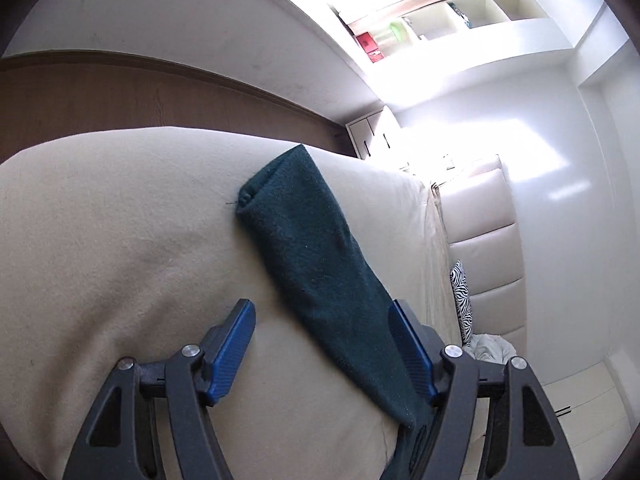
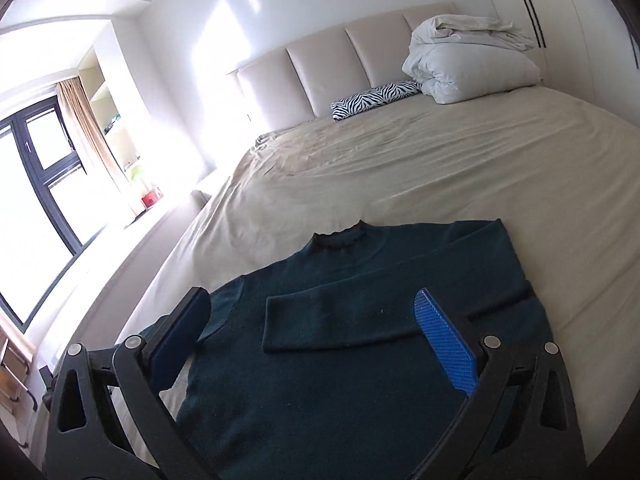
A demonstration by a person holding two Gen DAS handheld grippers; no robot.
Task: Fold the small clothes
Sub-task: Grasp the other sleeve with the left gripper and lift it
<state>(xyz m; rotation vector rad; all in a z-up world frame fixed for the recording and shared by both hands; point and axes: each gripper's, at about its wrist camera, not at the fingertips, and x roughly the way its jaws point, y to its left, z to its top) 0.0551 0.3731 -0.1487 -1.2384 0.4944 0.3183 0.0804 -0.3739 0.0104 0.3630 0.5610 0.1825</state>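
Both our left gripper [image 1: 322, 346] and right gripper [image 2: 316, 344] hang wide and empty above the soft, limp dark green sweater [image 2: 340, 360] on the bed [image 2: 440, 168], best pinched at its outstretched sleeve [image 1: 304, 240].

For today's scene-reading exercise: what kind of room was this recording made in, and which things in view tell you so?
Most likely a bedroom. A large bed with a padded headboard fills the room, a folded duvet and a zebra-print pillow lie at its head, and a dark green sweater is spread on the sheet.
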